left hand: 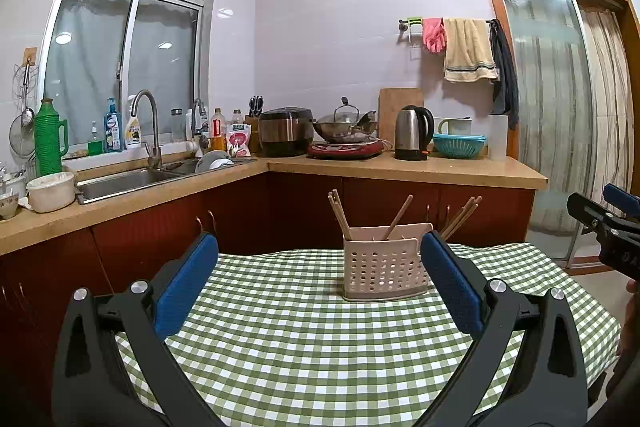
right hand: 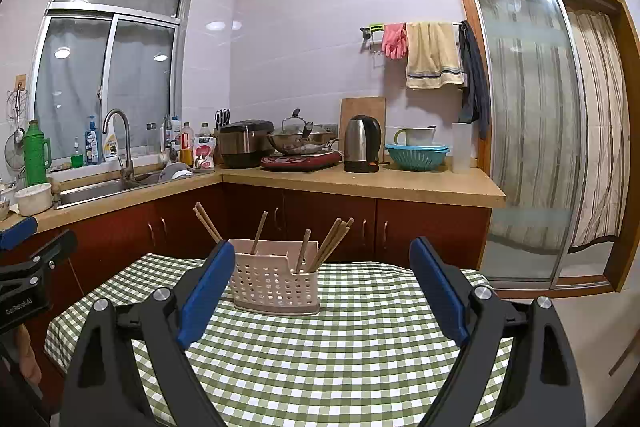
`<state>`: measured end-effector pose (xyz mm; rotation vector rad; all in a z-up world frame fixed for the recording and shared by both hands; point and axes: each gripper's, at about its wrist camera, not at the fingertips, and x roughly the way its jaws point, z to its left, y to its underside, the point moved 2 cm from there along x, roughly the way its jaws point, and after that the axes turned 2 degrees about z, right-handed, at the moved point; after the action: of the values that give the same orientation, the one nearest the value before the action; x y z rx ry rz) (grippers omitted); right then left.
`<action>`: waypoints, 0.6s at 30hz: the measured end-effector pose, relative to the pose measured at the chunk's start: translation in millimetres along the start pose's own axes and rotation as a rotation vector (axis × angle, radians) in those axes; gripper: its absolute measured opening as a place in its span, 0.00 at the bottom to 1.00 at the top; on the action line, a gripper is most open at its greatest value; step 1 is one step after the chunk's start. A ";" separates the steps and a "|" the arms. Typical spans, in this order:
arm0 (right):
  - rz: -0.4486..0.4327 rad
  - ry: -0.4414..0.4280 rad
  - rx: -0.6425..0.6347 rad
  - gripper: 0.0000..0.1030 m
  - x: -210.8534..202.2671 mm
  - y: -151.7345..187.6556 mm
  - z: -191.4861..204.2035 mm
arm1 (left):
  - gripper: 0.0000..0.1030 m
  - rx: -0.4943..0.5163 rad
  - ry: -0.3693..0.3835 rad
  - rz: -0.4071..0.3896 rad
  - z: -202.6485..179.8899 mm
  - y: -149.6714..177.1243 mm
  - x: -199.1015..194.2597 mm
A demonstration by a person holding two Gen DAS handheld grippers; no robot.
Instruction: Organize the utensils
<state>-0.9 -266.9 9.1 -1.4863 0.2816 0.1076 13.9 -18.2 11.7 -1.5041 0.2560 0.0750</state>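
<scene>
Wooden chopsticks (right hand: 330, 241) stand scattered in the perforated holder (right hand: 276, 285) at the counter's (right hand: 360, 347) far side; they look light, stiff and slippery, so pinch mid-shaft. Both your left hand-held gripper (left hand: 318, 283) and right hand-held gripper (right hand: 322, 291) gape empty.

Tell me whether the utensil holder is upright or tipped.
Upright: the utensil holder sits flat on the checked tablecloth, chopsticks poking out above.

White tiled walls (left hand: 320, 7) are seen above an L-shaped counter (left hand: 400, 169), with a sliding window (left hand: 120, 67) and a glass door (right hand: 532, 131).
</scene>
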 end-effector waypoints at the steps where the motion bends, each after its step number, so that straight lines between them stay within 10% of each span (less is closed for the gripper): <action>1: -0.001 0.000 0.000 0.84 -0.5 -0.4 0.5 | 0.96 0.000 -0.001 -0.001 0.2 -0.2 -0.2; 18: -0.002 0.000 0.000 0.84 -1.8 -0.9 0.9 | 0.96 0.000 -0.003 -0.002 0.6 -0.1 -0.2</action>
<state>-2.3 -266.0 10.5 -1.4872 0.2801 0.1054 13.8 -17.6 11.9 -1.5046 0.2522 0.0755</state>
